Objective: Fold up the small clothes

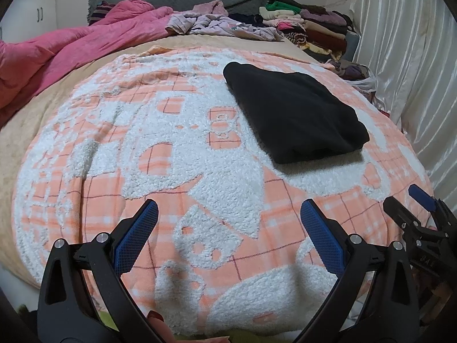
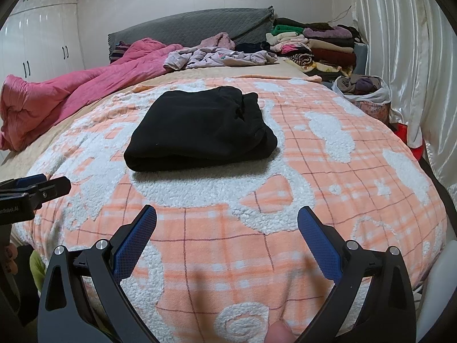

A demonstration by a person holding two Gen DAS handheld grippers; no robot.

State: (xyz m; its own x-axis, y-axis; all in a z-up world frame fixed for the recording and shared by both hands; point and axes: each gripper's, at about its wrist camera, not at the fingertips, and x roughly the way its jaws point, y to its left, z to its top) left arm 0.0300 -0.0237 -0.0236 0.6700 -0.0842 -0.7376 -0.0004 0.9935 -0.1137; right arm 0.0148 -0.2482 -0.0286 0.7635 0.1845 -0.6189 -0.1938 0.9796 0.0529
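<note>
The black fleece garment (image 2: 200,131) lay folded mid-bed on the peach-and-white plaid blanket (image 2: 342,188); left gripper (image 1: 228,228) and right gripper (image 2: 227,233) hovered near, jaws apart, empty. Likely next: moving it to the far-right stack of folded clothes (image 2: 314,45)

We see the folded garment (image 2: 201,131) lying on the blanket (image 2: 314,188), ahead of both grippers. Behind it lie loose clothes (image 2: 220,55), with stacked clothes (image 2: 317,48) to their right.

Pink quilt (image 2: 71,91) rumpled far left; white curtain (image 2: 405,57) along right.
</note>
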